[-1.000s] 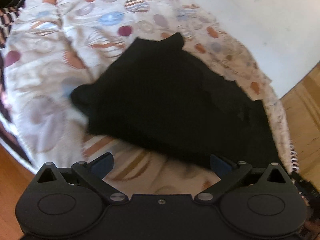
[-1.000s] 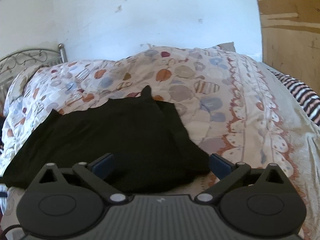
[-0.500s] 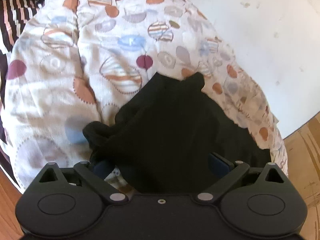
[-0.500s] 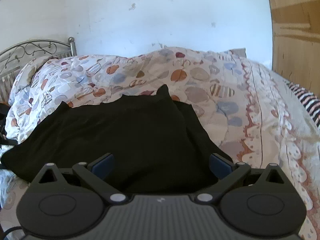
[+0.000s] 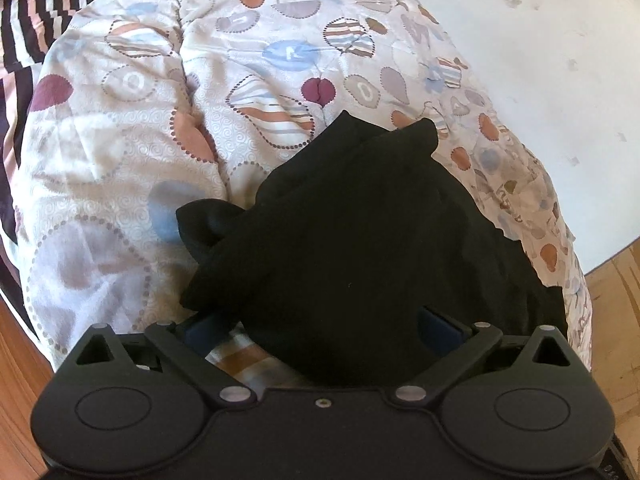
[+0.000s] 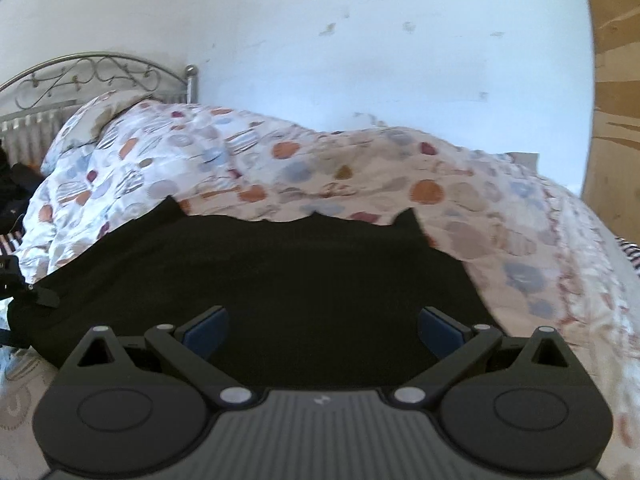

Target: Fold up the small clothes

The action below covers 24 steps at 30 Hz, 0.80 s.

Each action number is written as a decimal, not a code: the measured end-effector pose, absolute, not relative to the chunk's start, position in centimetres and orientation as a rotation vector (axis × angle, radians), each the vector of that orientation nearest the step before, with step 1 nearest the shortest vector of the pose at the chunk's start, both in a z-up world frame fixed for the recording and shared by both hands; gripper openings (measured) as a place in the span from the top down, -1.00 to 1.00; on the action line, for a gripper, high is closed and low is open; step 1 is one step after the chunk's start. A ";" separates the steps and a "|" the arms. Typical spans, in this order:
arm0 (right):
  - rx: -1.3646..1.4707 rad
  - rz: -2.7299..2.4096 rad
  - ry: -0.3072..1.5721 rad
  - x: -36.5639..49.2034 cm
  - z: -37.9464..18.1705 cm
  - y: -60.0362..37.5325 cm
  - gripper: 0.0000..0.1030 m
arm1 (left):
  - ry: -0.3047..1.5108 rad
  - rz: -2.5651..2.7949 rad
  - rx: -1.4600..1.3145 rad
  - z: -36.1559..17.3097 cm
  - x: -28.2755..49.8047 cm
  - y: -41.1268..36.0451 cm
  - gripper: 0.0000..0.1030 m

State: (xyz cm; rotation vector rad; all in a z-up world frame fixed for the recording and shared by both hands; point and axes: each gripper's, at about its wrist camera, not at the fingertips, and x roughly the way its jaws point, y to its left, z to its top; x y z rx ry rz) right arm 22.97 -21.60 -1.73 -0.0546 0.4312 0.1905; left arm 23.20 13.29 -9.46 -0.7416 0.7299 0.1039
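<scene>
A black garment (image 5: pixel 360 248) lies spread on a patterned duvet (image 5: pixel 128 128), with a bunched fold at its left side. My left gripper (image 5: pixel 320 328) is open, its blue pads (image 5: pixel 438 326) wide apart at the garment's near edge; the cloth lies between them. In the right wrist view the same black garment (image 6: pixel 280 264) stretches wide across the duvet (image 6: pixel 520 248). My right gripper (image 6: pixel 322 330) is open over its near edge, blue pads (image 6: pixel 204 328) apart, holding nothing.
A white wall (image 6: pixel 360 60) stands behind the bed and a metal headboard (image 6: pixel 88 80) is at the far left. Striped bedding (image 5: pixel 28 24) lies at the upper left. Wooden floor (image 5: pixel 616 280) shows beside the bed.
Both grippers have moved in closer and lower over the black garment, which now fills the space between their pads. The garment's left side has bunched up.
</scene>
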 end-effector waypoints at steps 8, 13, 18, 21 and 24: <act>-0.125 0.225 0.514 24.4 -4.9 -17.9 -1.00 | 0.741 0.116 -0.704 -9.1 23.5 12.6 -0.98; -0.095 0.217 0.401 22.4 -8.4 -18.4 -0.99 | 0.744 0.123 -0.676 -9.2 23.6 12.1 -0.99; -0.082 0.222 0.405 22.3 -8.4 -18.7 -0.99 | 0.724 0.127 -0.687 -9.6 23.2 12.3 -0.99; -0.078 0.224 0.402 22.4 -8.4 -18.9 -0.99 | 0.710 0.139 -0.709 -9.6 22.9 12.4 -0.99; -0.076 0.225 0.401 22.4 -8.4 -18.9 -0.99 | 0.727 0.154 -0.699 -9.5 23.3 12.2 -0.99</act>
